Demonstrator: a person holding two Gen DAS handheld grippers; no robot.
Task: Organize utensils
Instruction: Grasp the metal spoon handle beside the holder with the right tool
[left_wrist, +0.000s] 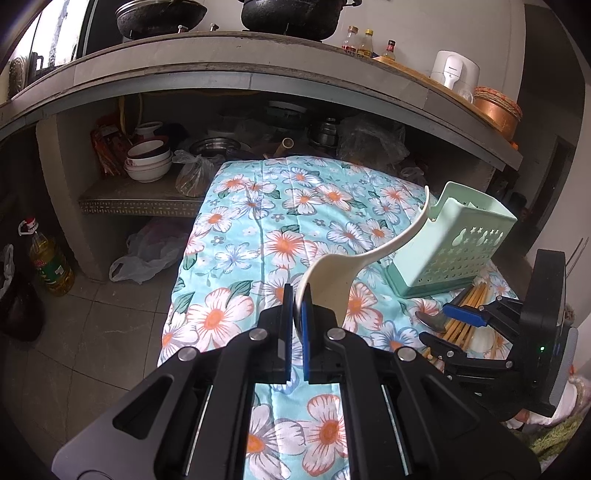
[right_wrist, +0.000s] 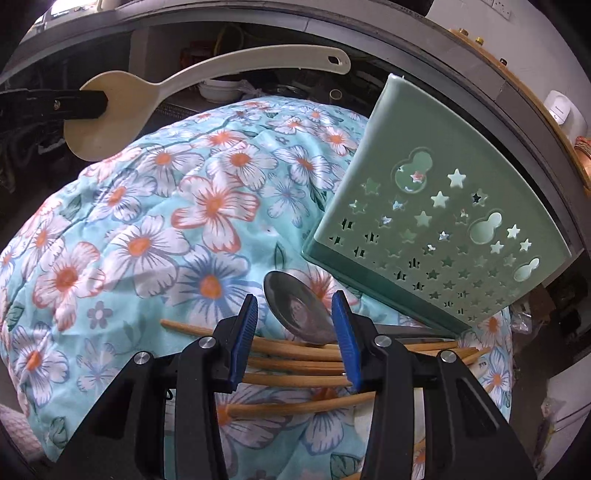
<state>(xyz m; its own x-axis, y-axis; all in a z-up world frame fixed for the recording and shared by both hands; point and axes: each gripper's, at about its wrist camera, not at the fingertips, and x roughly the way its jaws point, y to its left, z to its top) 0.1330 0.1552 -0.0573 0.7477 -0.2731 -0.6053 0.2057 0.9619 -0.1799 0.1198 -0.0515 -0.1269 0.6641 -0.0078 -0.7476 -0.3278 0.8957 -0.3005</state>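
My left gripper (left_wrist: 297, 295) is shut on the bowl of a cream plastic serving spoon (left_wrist: 332, 280), held in the air above the floral cloth with its handle pointing toward the green holder. The right wrist view shows the same cream spoon (right_wrist: 110, 110) at upper left, gripped at its bowl. A pale green perforated utensil holder (left_wrist: 454, 243) (right_wrist: 436, 221) stands tilted at the right. My right gripper (right_wrist: 295, 301) (left_wrist: 437, 323) is open over a metal spoon (right_wrist: 291, 314) that lies on several wooden chopsticks (right_wrist: 295, 365). The spoon's bowl shows between the blue pads, which do not press on it.
A quilted floral cloth (left_wrist: 280, 206) covers the work surface. Behind it is a concrete counter (left_wrist: 221, 70) with pots on top, and a lower shelf with stacked bowls (left_wrist: 147, 158). An oil bottle (left_wrist: 48, 262) and plastic bags sit on the tiled floor at left.
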